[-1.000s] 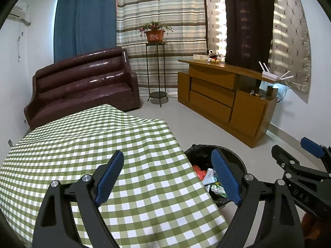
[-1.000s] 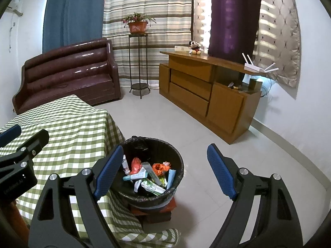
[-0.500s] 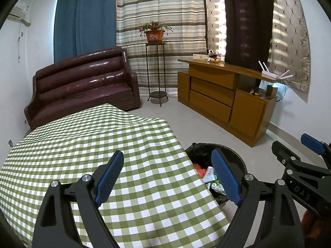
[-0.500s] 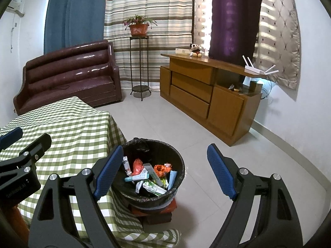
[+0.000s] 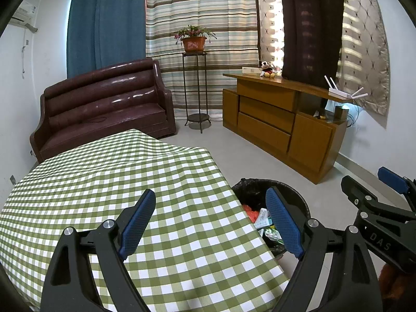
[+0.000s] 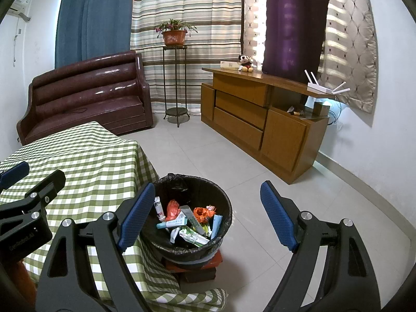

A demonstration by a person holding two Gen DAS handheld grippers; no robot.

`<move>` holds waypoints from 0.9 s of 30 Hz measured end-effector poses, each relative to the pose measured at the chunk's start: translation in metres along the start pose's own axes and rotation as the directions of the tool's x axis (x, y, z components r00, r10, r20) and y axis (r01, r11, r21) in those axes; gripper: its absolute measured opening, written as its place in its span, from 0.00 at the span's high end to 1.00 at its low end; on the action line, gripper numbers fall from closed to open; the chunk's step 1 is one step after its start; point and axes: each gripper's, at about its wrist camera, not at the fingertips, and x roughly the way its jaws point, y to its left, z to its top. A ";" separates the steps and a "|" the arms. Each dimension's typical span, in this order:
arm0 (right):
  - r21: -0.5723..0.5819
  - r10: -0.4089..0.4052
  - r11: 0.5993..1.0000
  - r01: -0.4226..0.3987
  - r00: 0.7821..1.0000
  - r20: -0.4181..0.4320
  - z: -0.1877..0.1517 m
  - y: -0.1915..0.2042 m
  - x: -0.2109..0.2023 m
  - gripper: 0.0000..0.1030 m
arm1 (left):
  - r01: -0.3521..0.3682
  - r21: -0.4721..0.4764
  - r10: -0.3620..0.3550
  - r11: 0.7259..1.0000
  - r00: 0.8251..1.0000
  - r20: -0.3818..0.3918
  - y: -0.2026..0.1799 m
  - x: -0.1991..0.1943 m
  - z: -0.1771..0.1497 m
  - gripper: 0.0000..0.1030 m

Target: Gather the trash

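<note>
We find the trash (image 6: 187, 223) already lying in the black-lined bin (image 6: 223, 236): tubes, crumpled orange wrappers and a green-and-white packet heaped together. The right wrist view looks straight into the bin, which stands on a low reddish block (image 6: 205, 266) on the tiled floor, just beside the hanging edge of the green checked tablecloth (image 6: 85, 163). From the left wrist view we see only a slice of the bin (image 5: 293, 195) past the table corner, with a few pieces of trash (image 5: 262, 217) showing behind the blue pad.

Our right gripper (image 6: 204, 214) hangs above the bin with its jaws spread wide and nothing between them. Our left gripper (image 5: 212, 219) is likewise released and empty, poised over the tablecloth (image 5: 117, 179), whose broad bare top this view alone lays out.

Each camera catches the other gripper at its edge. Beyond stand a brown sofa (image 5: 104, 109), a plant on a tall stand (image 5: 193, 39) and a wooden sideboard (image 6: 260, 119).
</note>
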 end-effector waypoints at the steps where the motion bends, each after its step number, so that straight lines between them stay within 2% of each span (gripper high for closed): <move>1: 0.000 0.000 1.000 0.000 1.000 -0.001 0.000 0.000 0.000 0.21 | 0.000 0.000 0.000 1.000 1.000 0.000 0.000 0.000 0.000 0.19; 27: 0.000 0.001 1.000 -0.001 1.000 0.000 0.000 0.000 0.000 0.21 | 0.007 0.000 -0.007 1.000 1.000 -0.001 -0.004 -0.002 -0.002 0.19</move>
